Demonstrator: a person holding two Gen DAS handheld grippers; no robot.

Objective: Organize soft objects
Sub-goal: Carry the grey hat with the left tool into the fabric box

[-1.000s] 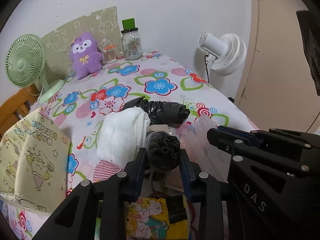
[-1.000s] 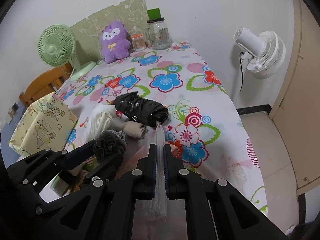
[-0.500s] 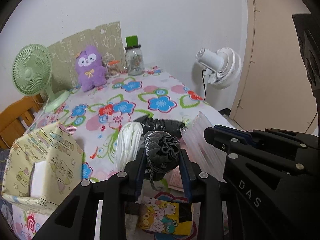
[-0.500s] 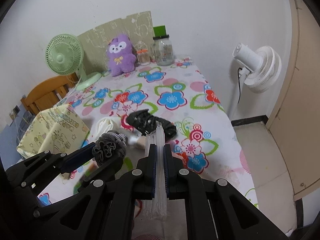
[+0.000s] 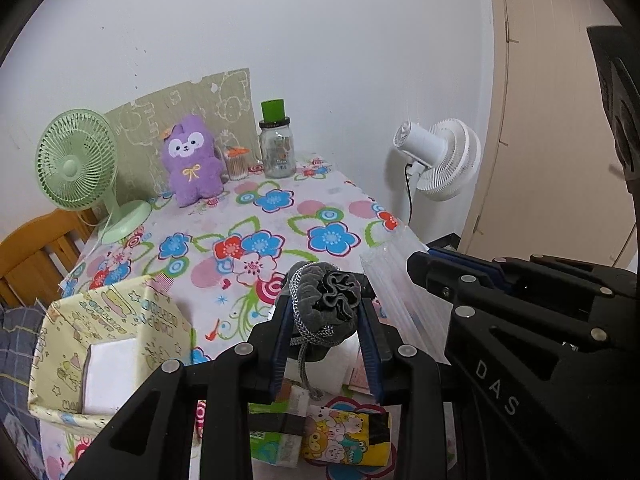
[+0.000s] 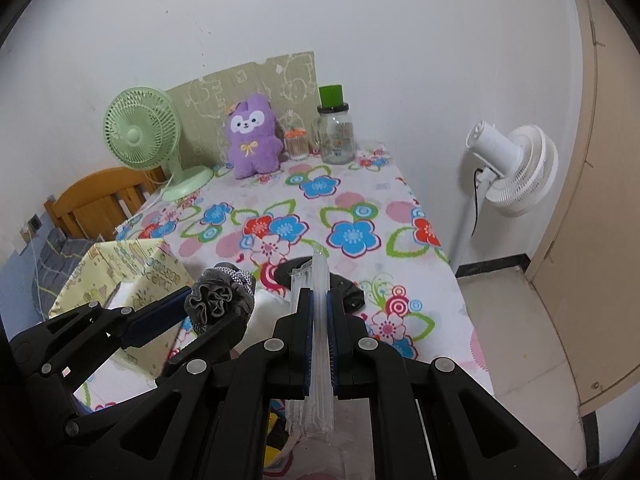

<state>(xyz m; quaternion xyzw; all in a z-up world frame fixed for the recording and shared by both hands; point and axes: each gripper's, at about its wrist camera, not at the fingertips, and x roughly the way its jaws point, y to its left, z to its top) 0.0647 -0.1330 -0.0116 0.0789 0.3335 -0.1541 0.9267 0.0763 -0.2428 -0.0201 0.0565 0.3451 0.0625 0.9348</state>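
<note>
A grey drawstring pouch (image 5: 332, 296) sits between the pads of my left gripper (image 5: 325, 320), which is shut on it and lifted above the flowered tablecloth (image 5: 280, 216). My right gripper (image 6: 319, 300) is shut on a flat clear plastic packet (image 6: 318, 272), held edge-up; the packet (image 5: 400, 292) also shows to the right in the left wrist view. Both grippers hang side by side, with the pouch (image 6: 220, 300) left of the packet. A yellow-green fabric box (image 5: 52, 360) stands open at the left with a white item (image 5: 108, 376) inside.
Under the grippers lie a white cloth (image 6: 268, 316), a black bundle (image 6: 352, 292) and a cartoon tissue pack (image 5: 344, 440). At the back stand a purple plush (image 5: 194, 164), green fan (image 5: 76, 160) and glass jar (image 5: 276, 152). A white floor fan (image 5: 440, 160) stands right of the table.
Both grippers have risen together with the pouch and the clear packet. The white cloth, black bundle and box now sit lower in both views.
</note>
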